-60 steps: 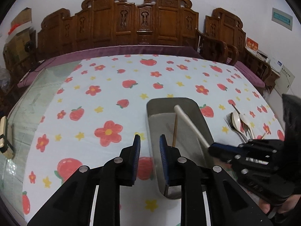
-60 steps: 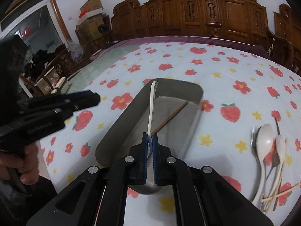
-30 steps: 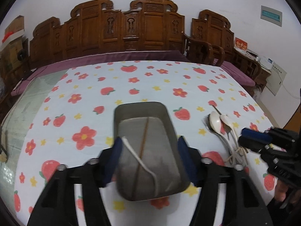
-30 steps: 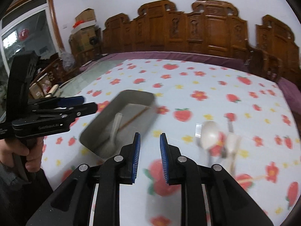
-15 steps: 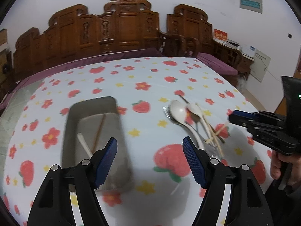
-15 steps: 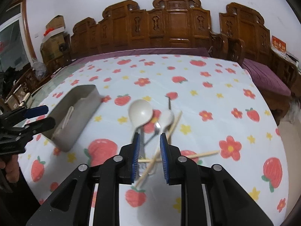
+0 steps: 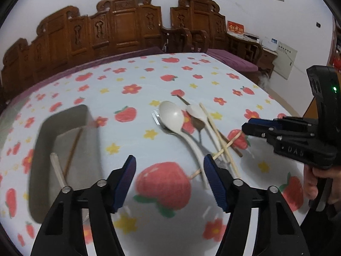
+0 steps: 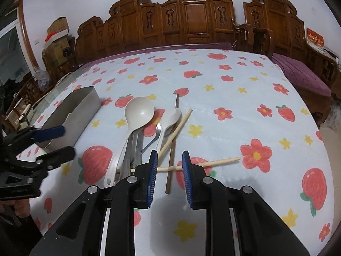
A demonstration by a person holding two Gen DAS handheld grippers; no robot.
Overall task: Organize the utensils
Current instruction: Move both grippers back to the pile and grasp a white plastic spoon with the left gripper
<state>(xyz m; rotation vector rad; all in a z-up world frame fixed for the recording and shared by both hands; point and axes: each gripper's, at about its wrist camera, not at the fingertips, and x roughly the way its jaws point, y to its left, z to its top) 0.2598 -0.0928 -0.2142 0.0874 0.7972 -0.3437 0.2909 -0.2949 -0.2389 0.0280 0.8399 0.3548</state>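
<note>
A metal tray [image 7: 42, 132] on the left holds a white spoon handle [image 7: 57, 170] and a brown chopstick [image 7: 72, 149]. To its right lies a pile: a large white spoon [image 8: 139, 111], a smaller white spoon [image 8: 172, 117], a metal utensil [image 8: 157, 130], a dark chopstick [image 8: 171, 153] and a pale chopstick [image 8: 213, 162]. My right gripper [image 8: 169, 155] hovers open just above the pile's near end, where the chopsticks cross. My left gripper [image 7: 169, 160] hangs between tray and pile; its jaws are closing with nothing between them.
A white cloth with strawberries and flowers [image 8: 255, 115] covers the table. Carved wooden chairs [image 8: 191, 17] line the far side. Boxes [image 8: 57, 32] stand at the far left. A hand [image 7: 315, 183] holds the right gripper's handle at the table's right edge.
The right gripper let go of the white spoon in the tray. Both grippers then swung right from the tray to the utensil pile and dropped lower. The left jaws opened wide, then narrowed slightly.
</note>
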